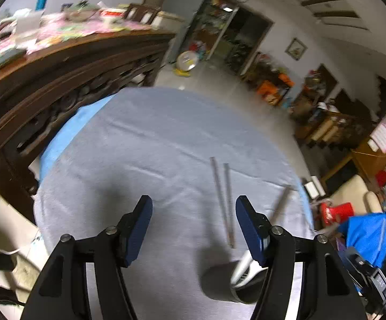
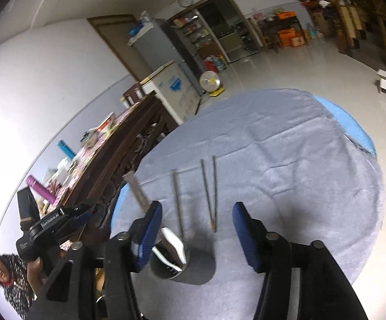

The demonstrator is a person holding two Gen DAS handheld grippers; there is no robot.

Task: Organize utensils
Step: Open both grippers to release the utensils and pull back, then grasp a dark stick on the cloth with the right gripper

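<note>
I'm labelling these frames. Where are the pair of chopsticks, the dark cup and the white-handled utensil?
pair of chopsticks [image 2: 209, 190], right wrist view, mid-shaft.
dark cup [image 2: 198, 268], right wrist view, outer wall.
white-handled utensil [image 1: 242, 264], left wrist view, handle.

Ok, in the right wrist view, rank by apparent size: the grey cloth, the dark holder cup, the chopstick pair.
1. grey cloth, by far the largest.
2. dark holder cup and chopstick pair: unsure. The cup looks bulkier but sits nearer the camera; the chopsticks are longer and much thinner.
</note>
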